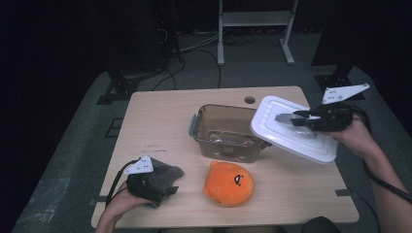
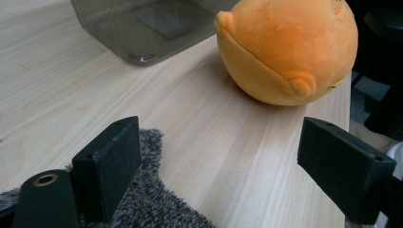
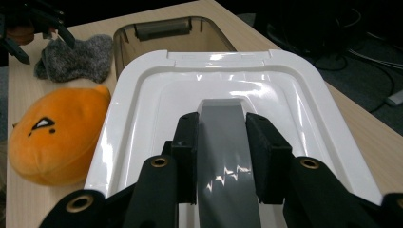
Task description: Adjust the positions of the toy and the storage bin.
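A clear, lidless plastic container stands at the table's middle. Just right of it, my right gripper is shut on the grey handle of a white lid, which hangs tilted above the table by the container's right rim. In the right gripper view the jaws pinch that handle from both sides, and the lid spreads ahead of them. An orange plush toy lies in front of the container. At the front left, my left gripper rests open over a grey fuzzy cloth. Its jaws stand wide apart, aimed at the plush.
The wooden table has a cable hole near its far edge. A metal stand and cables sit on the dark floor behind. The plush lies close to the table's front edge.
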### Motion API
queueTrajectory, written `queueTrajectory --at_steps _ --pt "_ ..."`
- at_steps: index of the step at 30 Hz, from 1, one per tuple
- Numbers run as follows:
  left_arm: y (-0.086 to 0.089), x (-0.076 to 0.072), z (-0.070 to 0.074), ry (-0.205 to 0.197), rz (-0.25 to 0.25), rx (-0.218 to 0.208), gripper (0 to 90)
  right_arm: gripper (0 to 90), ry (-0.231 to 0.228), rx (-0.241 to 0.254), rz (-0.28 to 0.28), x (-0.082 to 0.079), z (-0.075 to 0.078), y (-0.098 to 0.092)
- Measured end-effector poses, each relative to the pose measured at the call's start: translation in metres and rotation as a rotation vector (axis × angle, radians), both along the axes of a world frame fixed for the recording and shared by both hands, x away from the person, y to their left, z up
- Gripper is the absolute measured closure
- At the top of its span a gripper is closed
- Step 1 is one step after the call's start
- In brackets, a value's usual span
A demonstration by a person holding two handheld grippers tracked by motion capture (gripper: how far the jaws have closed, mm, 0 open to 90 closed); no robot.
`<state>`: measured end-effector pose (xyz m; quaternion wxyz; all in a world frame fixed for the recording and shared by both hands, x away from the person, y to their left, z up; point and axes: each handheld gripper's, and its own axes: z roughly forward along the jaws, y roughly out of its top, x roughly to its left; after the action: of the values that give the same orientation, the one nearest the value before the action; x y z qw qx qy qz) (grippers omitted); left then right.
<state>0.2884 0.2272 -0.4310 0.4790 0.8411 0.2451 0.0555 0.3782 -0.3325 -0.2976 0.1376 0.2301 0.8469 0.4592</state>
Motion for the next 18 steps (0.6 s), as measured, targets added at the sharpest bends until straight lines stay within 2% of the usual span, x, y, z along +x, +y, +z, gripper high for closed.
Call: queueTrajectory --at_steps 9,18 --pt "0.000 -0.001 0.001 -0.001 0.002 -0.012 13.8 65.6 0.029 0.007 -0.093 -0.027 -0.018 -0.048" --pt "0.001 -0.001 0.000 -0.003 0.008 -0.009 13.8 65.6 0.065 0.005 -0.125 -0.041 -0.043 -0.069"
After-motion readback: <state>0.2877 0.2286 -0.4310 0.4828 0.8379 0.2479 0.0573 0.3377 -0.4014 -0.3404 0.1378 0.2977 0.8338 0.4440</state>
